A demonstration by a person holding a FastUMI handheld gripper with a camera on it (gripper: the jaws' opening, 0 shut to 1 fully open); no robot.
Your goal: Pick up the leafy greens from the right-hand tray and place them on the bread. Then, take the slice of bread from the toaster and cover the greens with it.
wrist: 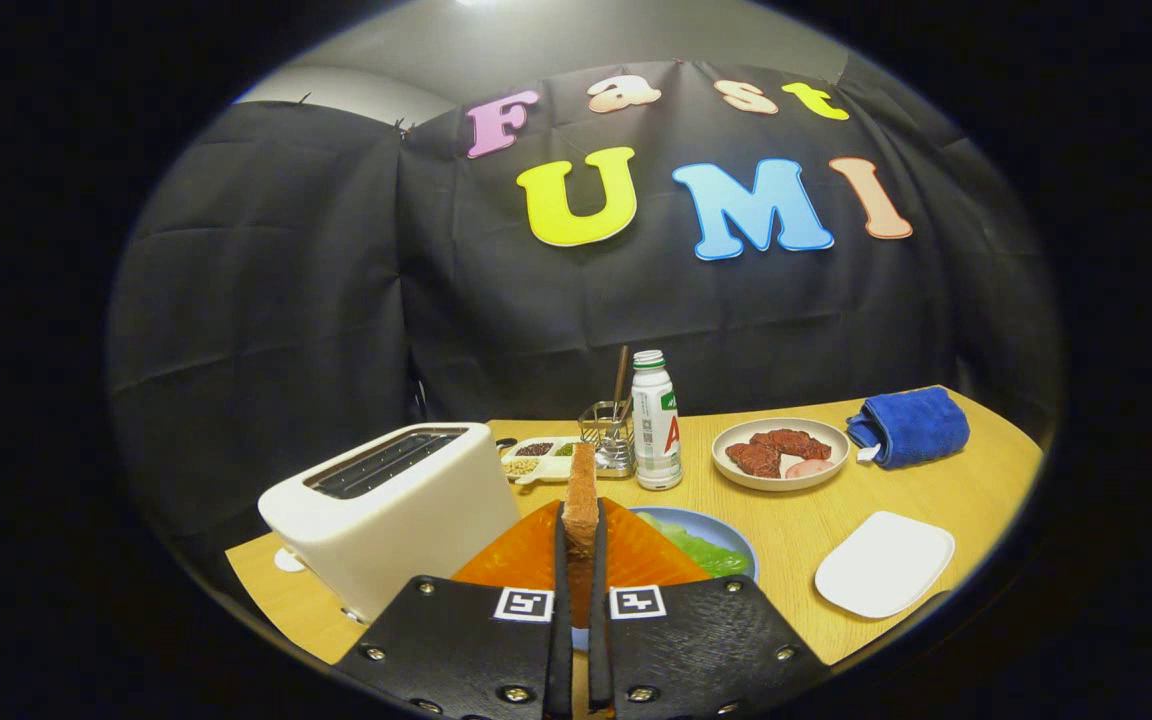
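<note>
My claw (579,545) is narrow, both fingers pressed flat on the faces of a slice of bread (581,500) that stands upright on edge between them, its browned crust rising above the fingertips. Just beyond and below the fingers sits a blue plate (736,540); on it I can see the leafy greens (706,550), pale green, lying toward the right side of the plate. Whether there is bread under the greens I cannot tell, my fingers cover that part. The held slice hangs above the plate, apart from it. Left of my fingers stands the white toaster (391,505), slots up, both slots dark. Right of the plate, near the table's edge, a white tray (884,563) lies bare. Farther out, behind the slice: a small divided dish (536,460) with seeds or grains, a wire holder (611,430) with a stick standing in it, and a white bottle (656,420) with a green cap, upright, just beside the holder. Right of the bottle, a round plate of dark red meat pieces (779,452). Beyond that, a folded blue cloth (911,427) near the far right corner. All rest on a light wooden table (836,500).
</note>
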